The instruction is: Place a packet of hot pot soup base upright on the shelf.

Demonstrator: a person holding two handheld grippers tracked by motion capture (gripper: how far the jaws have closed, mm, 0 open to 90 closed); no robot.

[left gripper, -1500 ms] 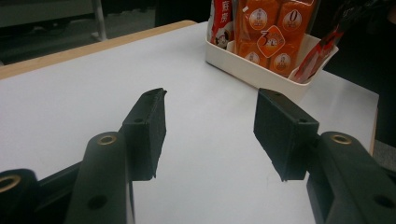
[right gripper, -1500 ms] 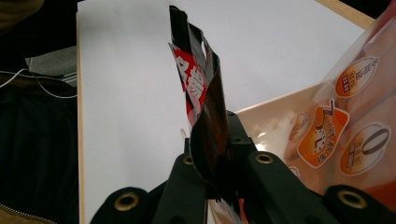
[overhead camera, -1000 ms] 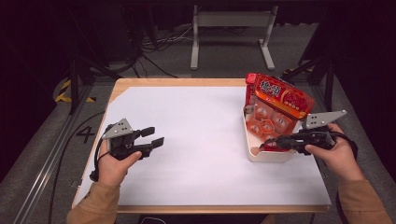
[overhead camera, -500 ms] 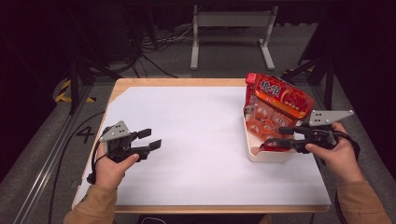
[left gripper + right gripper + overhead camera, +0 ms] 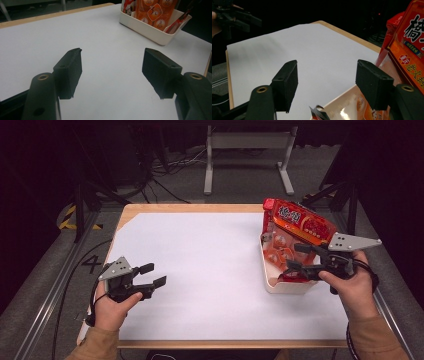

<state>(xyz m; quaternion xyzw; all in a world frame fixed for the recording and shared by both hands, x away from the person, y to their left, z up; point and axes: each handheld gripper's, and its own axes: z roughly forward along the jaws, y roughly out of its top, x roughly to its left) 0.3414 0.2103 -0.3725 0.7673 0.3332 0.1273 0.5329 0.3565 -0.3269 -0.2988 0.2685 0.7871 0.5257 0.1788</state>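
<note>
Right gripper (image 5: 299, 258): I read its jaws as apart, just been opening, nothing between the pads; they sit at the near edge of the white tray (image 5: 280, 287), just above the red-orange snack bag (image 5: 300, 227) that stands tilted in it. Left gripper (image 5: 153, 275): jaws also apart, just been widening, empty, over bare white sheet (image 5: 210, 270) at the counter's near left, well apart from the tray. In the left gripper view the tray (image 5: 150, 28) lies ahead with orange packets (image 5: 152, 12) inside. Counter (image 5: 150, 210) wood edge frames the sheet.
</note>
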